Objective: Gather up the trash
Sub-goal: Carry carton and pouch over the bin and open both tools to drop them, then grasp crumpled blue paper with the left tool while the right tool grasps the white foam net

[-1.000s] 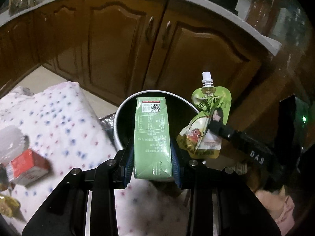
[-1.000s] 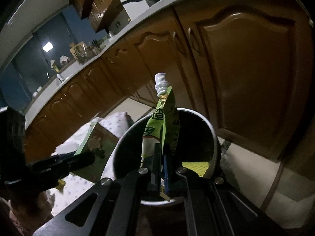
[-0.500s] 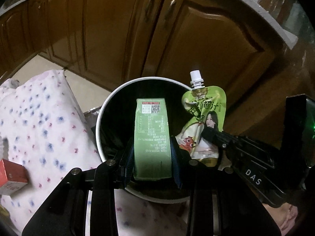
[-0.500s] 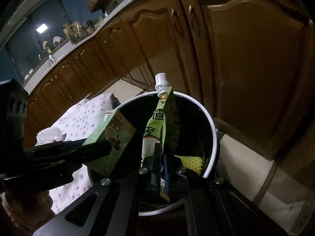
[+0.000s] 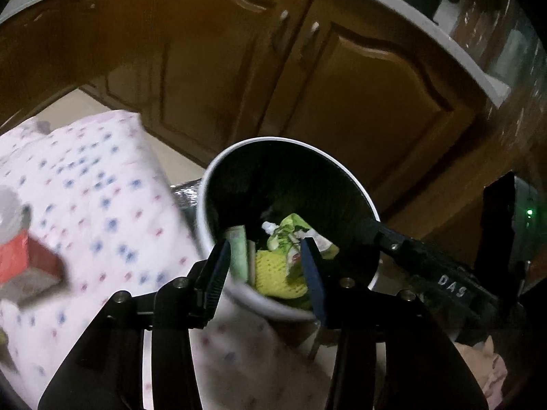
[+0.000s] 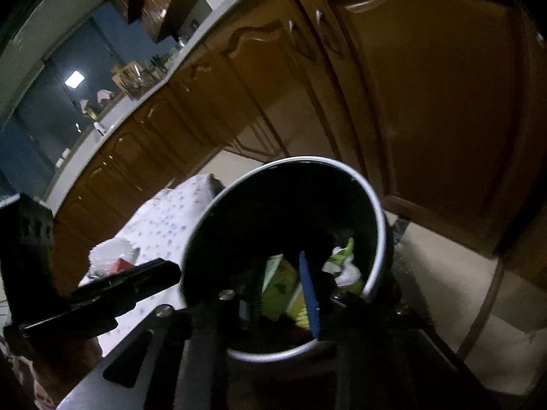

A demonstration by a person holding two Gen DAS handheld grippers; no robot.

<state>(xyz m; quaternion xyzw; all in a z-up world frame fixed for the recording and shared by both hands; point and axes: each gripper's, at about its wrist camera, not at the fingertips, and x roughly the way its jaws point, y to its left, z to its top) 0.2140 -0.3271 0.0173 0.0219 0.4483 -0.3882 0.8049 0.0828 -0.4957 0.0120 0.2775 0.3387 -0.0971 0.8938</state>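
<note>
While both grippers spread over the bin (image 5: 342, 171), inventory, left to right: red box (image 5: 20, 256) on dotted cloth (image 5: 85, 205), uncollected; left gripper (image 5: 265, 263), opening, empty; carton (image 5: 237, 253) and pouch (image 5: 290, 235), in the bin; right gripper (image 6: 283, 287), opening, empty. Risk: jaws clipping the rim and tipping the bin. Bin bottom dark; box blurred.

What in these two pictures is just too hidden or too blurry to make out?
- Bin bottom: dark in both views.
- Green carton: left view, partly behind a finger.
- Red box: left view, blurred and cut by the edge.
- Pouch print: right view, too small.
</note>
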